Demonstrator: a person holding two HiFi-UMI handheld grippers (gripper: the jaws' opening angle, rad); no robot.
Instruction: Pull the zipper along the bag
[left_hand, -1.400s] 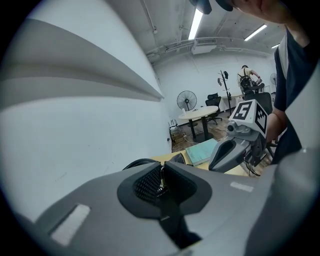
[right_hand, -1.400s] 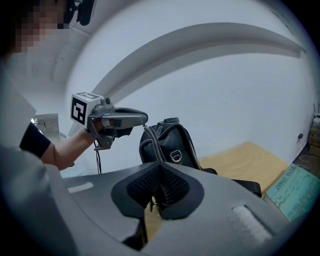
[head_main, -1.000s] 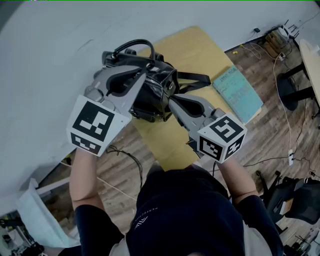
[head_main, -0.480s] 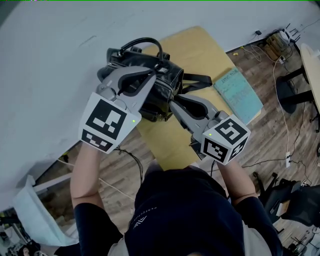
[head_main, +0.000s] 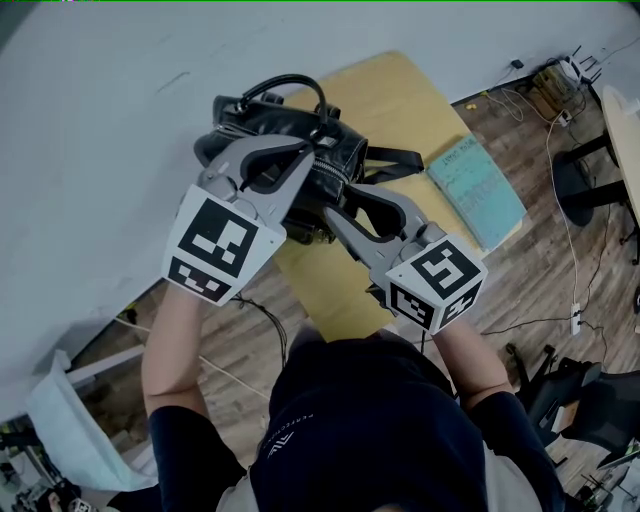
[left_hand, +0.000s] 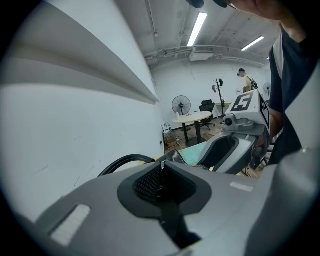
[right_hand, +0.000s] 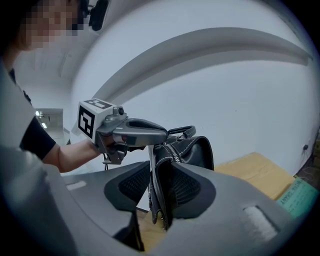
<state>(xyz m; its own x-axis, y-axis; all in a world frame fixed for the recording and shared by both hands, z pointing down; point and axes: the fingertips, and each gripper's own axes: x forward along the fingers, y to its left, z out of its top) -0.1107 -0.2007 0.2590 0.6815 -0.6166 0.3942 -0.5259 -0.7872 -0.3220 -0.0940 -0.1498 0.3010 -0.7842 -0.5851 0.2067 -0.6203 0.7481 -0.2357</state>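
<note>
A black leather bag (head_main: 342, 165) with a looped handle (head_main: 285, 88) stands on the wooden table (head_main: 400, 100) by the wall. My left gripper (head_main: 317, 149) comes over the bag's top and is shut on the zipper pull; its pads (left_hand: 150, 182) meet with only a thin metal piece between them. In the right gripper view its tip (right_hand: 162, 136) sits at the near end of the silver zipper (right_hand: 173, 149). My right gripper (right_hand: 160, 186) is opening. The bag's end edge (right_hand: 159, 200) stands between its jaws, with a gap at the left pad. From the head view this gripper (head_main: 343, 200) is at the bag's near end.
A teal book (head_main: 475, 185) lies on the table's right part, also low at the right in the right gripper view (right_hand: 300, 195). The bag's strap (head_main: 395, 155) trails toward it. The white wall runs right behind the bag. Cables and chairs are on the wooden floor at right.
My right gripper's jaws have spread apart from the bag's end, and that gripper has shifted a little left. The left gripper and bag moved slightly right earlier, then held still.
</note>
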